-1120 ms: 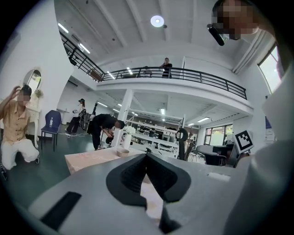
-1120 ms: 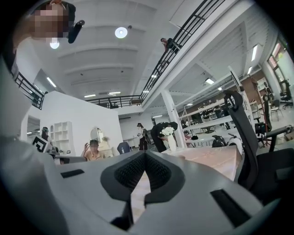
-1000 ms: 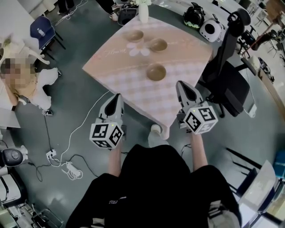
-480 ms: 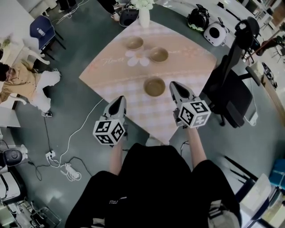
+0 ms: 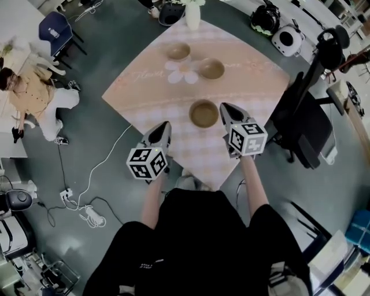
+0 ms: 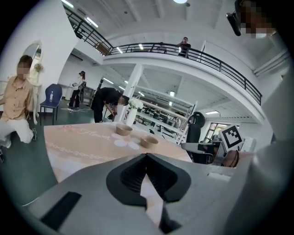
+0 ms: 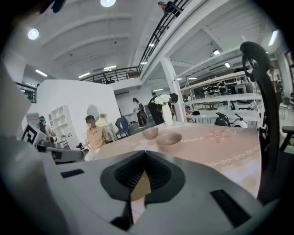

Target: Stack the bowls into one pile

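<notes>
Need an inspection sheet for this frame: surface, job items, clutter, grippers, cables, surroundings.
surface: table under a pink cloth with a flower print mid-table.
job's things: three brown bowls, all apart, none stacked: near bowl, middle bowl, far bowl.
clutter: white vase at the far corner.
grippers: left gripper shut, empty, over the table's near edge; right gripper shut, empty, just right of the near bowl.
cables: white cable and power strip on the floor left of the table.
surroundings: black office chair right of the table; seated person at left.
</notes>
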Motion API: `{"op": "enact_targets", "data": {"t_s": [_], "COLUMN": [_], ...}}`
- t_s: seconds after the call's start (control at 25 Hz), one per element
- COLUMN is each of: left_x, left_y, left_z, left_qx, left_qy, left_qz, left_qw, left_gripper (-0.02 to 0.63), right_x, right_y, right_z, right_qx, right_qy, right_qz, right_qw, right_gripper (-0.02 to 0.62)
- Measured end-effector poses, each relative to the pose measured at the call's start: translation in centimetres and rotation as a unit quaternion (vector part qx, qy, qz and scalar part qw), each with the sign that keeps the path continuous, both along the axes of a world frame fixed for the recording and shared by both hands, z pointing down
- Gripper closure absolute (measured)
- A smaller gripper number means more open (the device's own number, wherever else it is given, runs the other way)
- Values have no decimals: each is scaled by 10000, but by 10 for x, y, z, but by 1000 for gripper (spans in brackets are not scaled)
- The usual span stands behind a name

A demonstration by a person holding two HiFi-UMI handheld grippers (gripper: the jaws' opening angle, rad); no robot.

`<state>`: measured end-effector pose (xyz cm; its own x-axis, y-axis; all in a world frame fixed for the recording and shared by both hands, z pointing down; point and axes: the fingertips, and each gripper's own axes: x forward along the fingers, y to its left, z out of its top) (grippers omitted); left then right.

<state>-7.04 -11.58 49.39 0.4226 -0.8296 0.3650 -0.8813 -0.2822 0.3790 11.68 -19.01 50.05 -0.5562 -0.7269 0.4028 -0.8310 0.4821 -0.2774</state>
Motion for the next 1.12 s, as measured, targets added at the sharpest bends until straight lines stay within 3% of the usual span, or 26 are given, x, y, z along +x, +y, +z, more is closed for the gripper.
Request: {"op": "enact_targets", "data": {"t_s": [0.12, 0.4, 0.52, 0.8, 1.0, 1.12], "left_x": [6, 9, 10, 14, 14, 16], "left_y": [-9, -25, -27, -35, -39, -40], "left_z": [13, 37, 47, 57, 61, 63], "left_qx": [-210, -548, -667, -799, -849, -871], "left_qy": [49, 201, 205, 260, 289, 304], "left_qz": [123, 183, 224, 270, 300, 314], "left_qw": [9997, 9981, 9973, 9961, 9955, 9952], "left_gripper": [609, 608, 609, 609, 607, 609], "right_x": [-4, -4, -9, -15, -20, -22], "right_y": [-8, -20, -19, -24, -27, -28], "right_z": [19, 59, 76, 93, 97, 99], "right_qx": [-240, -921, -1187, -1550, -1729, -1806], "right_qy": [218, 132, 32, 46, 38, -15], "right_qz": [-25, 306, 320, 304, 291, 313], "right_qw": [9995, 9952, 9924, 9874, 9845, 9831], "right_gripper": [603, 463, 439, 463, 549, 560]}}
